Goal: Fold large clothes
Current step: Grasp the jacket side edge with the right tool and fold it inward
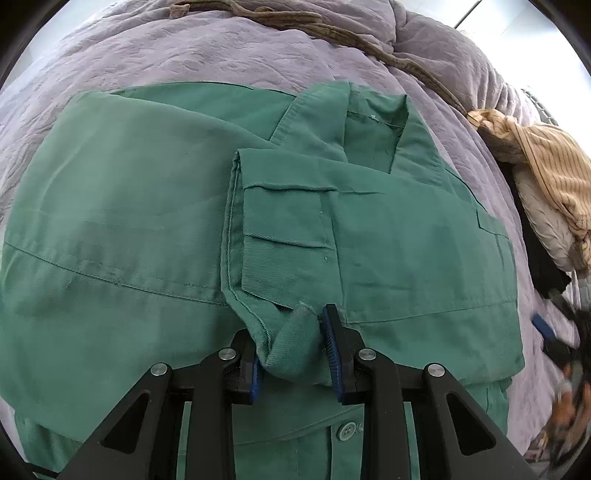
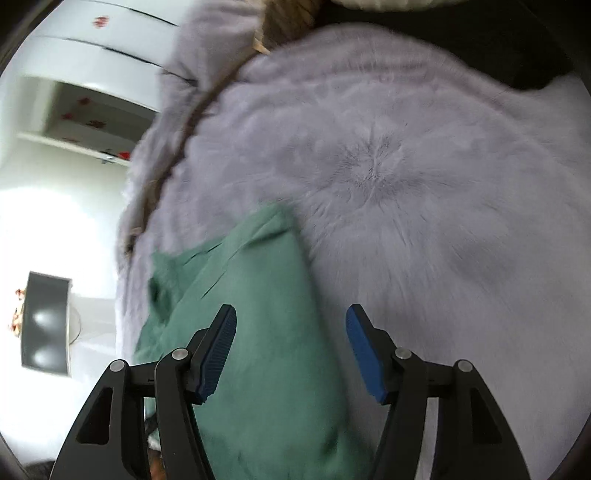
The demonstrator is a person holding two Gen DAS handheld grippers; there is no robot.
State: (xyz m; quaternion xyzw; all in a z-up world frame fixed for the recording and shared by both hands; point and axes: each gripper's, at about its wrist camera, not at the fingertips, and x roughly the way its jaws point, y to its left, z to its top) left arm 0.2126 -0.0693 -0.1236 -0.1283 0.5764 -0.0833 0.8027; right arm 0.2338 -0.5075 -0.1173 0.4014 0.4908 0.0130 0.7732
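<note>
A large green shirt (image 1: 122,229) lies spread on a lilac bedspread (image 1: 166,55), collar at the far side, one sleeve folded across its middle. My left gripper (image 1: 291,350) is closed on the cuff of that green sleeve (image 1: 291,354), which bunches between the blue pads. In the right wrist view the shirt's edge (image 2: 266,332) lies under and between my right gripper's fingers. My right gripper (image 2: 291,350) is open and empty above the shirt's edge and the bedspread (image 2: 424,184). The view is blurred.
A brown cord (image 1: 332,33) runs across the far bedspread. A pile of striped yellow and white clothes (image 1: 546,184) and dark items lie at the right. In the right wrist view, white cabinets (image 2: 92,55) and a grey lamp (image 2: 46,325) stand left of the bed.
</note>
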